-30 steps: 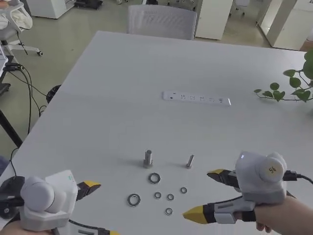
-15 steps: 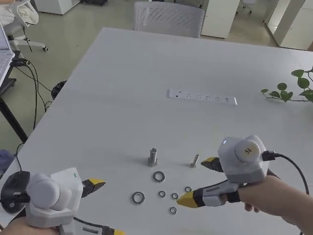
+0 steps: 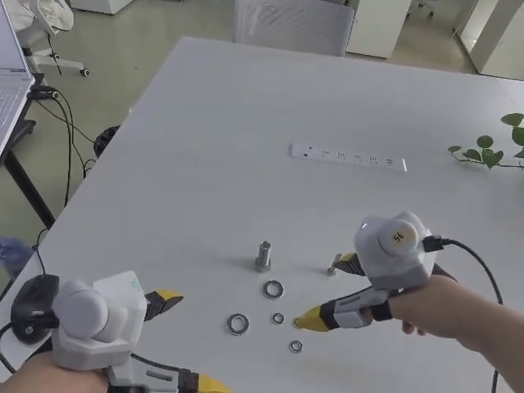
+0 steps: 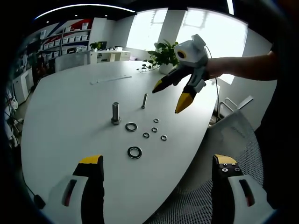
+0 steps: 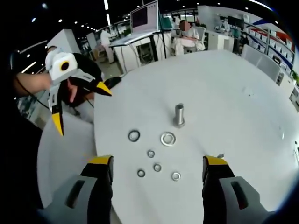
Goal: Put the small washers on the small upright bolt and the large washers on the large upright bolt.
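White power strip (image 3: 347, 156) and plant (image 3: 490, 154) beyond large bolt (image 3: 263, 255); left claw (image 3: 188, 340), right claw (image 3: 321, 292) both apart, right near small washers (image 3: 278, 318).

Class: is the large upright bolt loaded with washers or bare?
Bare: the large bolt carries nothing, and both large washers lie flat on the table.

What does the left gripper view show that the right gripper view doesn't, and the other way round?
Left gripper view: the right gripper, open, with bright windows behind it. Right gripper view: the left gripper, open, plus a monitor and a seated person behind. Both: the large bolt upright on the white table with loose washers beside it.
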{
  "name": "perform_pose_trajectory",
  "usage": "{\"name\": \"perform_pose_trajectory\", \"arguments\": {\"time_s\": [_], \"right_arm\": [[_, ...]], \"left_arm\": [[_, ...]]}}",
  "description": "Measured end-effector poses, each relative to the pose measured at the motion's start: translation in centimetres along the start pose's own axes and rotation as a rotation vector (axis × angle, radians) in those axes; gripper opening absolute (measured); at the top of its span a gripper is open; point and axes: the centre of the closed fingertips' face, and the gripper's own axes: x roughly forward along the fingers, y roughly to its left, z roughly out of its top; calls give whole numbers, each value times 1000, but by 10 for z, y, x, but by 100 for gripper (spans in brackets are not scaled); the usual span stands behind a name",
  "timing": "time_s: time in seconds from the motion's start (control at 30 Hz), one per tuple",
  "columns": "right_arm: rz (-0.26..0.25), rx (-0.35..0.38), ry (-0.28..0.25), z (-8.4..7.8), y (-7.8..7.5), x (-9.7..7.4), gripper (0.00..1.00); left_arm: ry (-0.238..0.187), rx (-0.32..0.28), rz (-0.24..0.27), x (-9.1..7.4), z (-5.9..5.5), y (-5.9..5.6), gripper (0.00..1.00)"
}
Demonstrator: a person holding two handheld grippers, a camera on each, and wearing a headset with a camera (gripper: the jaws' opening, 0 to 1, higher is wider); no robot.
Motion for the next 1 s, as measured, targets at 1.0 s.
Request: {"name": "perform_pose_trajectory", "arguments": {"time_s": [1.0], "right_arm": [[-11, -82, 168, 0, -16, 64, 59]], "left_arm": [[-1, -2, -22, 5, 1, 0, 97]]}}
